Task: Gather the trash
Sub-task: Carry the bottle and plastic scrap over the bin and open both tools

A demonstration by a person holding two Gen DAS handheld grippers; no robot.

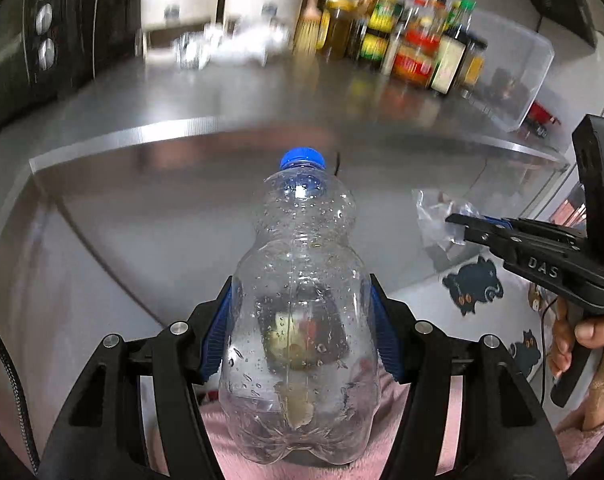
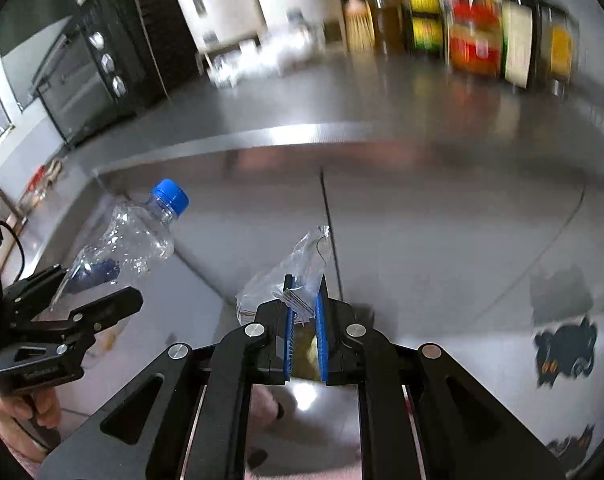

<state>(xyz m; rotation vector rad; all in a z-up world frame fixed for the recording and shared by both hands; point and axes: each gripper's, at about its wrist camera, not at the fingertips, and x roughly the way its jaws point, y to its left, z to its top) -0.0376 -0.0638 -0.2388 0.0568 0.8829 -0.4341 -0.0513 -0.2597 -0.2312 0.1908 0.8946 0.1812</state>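
Note:
My left gripper [image 1: 302,304] is shut on an empty clear plastic bottle [image 1: 302,320] with a blue cap [image 1: 303,159], held in front of the steel counter edge. The bottle also shows in the right wrist view [image 2: 134,236], with the left gripper [image 2: 90,292] at the left. My right gripper [image 2: 305,286] is shut on a crumpled clear plastic wrapper [image 2: 298,260], held in front of the counter face. In the left wrist view the right gripper [image 1: 462,224] is at the right with the wrapper [image 1: 438,216] at its tip.
A steel counter [image 1: 222,96] carries a black oven [image 1: 42,40] at left, sauce bottles and jars [image 1: 414,44] at the back and a clear plastic box [image 1: 514,76] at right. A floor mat with cat prints [image 1: 474,284] lies below.

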